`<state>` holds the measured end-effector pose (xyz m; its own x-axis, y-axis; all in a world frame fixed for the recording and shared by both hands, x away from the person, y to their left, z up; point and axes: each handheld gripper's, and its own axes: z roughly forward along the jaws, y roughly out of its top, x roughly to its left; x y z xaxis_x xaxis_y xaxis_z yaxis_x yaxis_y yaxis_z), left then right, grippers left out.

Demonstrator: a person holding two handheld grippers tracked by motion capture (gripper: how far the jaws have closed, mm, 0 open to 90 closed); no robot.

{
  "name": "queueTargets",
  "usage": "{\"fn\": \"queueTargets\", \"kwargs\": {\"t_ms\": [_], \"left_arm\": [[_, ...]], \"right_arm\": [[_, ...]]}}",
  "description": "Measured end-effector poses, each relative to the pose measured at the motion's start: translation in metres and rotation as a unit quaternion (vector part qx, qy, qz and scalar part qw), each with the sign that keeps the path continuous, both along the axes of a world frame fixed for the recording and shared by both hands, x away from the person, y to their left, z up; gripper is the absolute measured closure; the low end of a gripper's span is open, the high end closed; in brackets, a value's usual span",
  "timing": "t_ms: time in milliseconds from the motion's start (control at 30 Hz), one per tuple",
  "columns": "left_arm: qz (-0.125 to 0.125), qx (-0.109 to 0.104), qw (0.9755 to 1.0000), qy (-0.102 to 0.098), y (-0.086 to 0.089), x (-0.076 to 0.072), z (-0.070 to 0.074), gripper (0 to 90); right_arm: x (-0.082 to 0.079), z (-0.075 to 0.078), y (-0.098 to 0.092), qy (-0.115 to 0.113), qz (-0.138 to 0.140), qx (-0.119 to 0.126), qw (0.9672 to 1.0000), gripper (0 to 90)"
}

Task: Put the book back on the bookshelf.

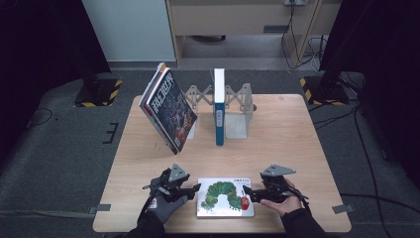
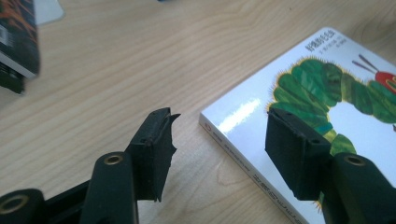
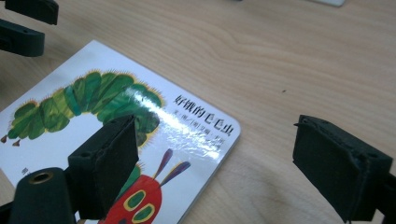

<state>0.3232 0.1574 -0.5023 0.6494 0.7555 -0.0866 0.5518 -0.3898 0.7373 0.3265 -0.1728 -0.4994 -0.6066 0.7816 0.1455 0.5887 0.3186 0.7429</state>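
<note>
From above, the book (image 1: 226, 197) lies flat at the table's (image 1: 297, 134) near edge between my left tongs (image 1: 194, 190) and right tongs (image 1: 248, 192); my left view shows spread jaws straddling its corner, my right view likewise.

At three o'clock in the left gripper view, the picture book (image 2: 299, 88) runs off the edge; one black pad (image 2: 294, 154) covers part of its caterpillar. The leaning magazine (image 2: 16, 42) at nine o'clock is cropped and blurred.
</note>
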Motion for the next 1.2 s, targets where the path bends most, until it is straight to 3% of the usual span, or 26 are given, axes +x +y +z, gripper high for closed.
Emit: {"fn": "queueTargets", "kwargs": {"t_ms": [367,600,800,1033,1100,1200], "left_arm": [[-0.029,0.021,0.9992,0.019,-0.015,-0.004,-0.012,39.3],[-0.027,0.002,0.9993,0.027,-0.016,-0.004,-0.015,38.5],[-0.025,-0.022,0.9989,0.032,-0.020,-0.005,-0.020,38.4],[-0.009,-0.025,0.9992,0.031,-0.020,-0.006,-0.021,34.4],[-0.002,-0.024,0.9993,0.028,-0.020,-0.006,-0.022,31.1],[0.001,-0.044,0.9983,0.039,-0.019,-0.004,-0.025,29.4]], "right_arm": [[-0.003,-0.015,0.015,0.039,0.013,0.000,0.9992,15.6],[-0.003,-0.022,0.023,0.064,0.025,0.007,0.9976,16.9],[-0.001,-0.024,0.021,0.067,0.009,0.027,0.9973,17.5],[0.002,-0.023,0.018,0.073,0.005,0.049,0.9961,18.6],[0.002,-0.023,0.018,0.070,0.007,0.047,0.9964,18.6],[0.003,-0.024,0.020,0.073,0.008,0.045,0.9962,18.4]]}}
